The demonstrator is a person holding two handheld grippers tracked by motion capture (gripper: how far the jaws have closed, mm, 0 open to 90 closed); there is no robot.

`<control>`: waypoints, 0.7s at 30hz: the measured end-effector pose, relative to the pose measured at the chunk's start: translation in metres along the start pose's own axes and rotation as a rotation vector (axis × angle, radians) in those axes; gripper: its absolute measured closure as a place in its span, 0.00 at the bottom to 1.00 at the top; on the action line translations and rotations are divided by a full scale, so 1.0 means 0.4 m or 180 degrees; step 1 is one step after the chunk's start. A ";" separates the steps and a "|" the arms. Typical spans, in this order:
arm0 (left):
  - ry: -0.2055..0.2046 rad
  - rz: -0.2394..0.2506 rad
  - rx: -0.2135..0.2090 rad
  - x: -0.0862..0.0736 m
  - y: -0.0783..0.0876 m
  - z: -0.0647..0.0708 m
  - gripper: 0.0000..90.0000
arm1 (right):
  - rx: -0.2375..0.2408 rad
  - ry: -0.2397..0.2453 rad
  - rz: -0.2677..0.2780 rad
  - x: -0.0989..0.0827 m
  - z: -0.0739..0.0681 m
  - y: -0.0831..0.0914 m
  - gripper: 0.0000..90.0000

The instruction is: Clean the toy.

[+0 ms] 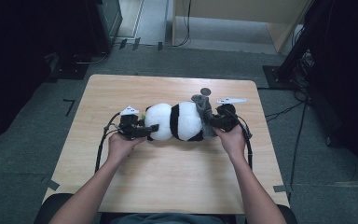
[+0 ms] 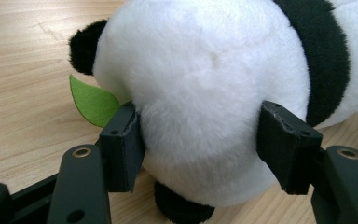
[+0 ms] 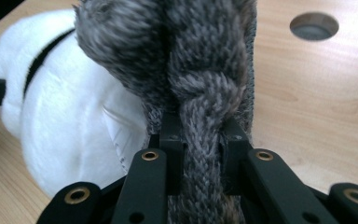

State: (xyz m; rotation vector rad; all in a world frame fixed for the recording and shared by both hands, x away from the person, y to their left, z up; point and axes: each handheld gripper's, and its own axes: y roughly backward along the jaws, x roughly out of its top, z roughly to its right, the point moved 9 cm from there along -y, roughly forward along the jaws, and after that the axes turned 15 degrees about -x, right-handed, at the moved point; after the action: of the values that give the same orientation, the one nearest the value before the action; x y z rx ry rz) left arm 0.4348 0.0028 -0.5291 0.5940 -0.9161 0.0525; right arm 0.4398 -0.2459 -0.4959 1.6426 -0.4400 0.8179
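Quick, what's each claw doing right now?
Left claw: closed on the plush panda, at its head.
Right claw: shut on the grey knitted fabric.

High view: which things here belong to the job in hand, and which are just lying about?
In the job:
- plush panda, its head between the left gripper jaws
- grey knitted piece, pinched by the right gripper

Lying about:
- dark equipment on the floor
- cables beside the table

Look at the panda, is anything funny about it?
Yes. The panda lies on its side on the table, with a grey knitted sock bunched over its end. The right tool pinches that knit; the left tool squeezes its head.
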 end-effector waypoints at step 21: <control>0.0008 -0.0042 -0.0012 -0.001 0.002 -0.004 0.41 | -0.0016 0.0001 -0.0486 -0.069 0.003 -0.069 0.86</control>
State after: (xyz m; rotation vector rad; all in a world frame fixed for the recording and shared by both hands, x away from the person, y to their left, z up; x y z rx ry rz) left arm 0.4355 0.0043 -0.5298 0.5962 -0.9097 0.0395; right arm 0.4399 -0.2444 -0.5351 1.6497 -0.3119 0.7025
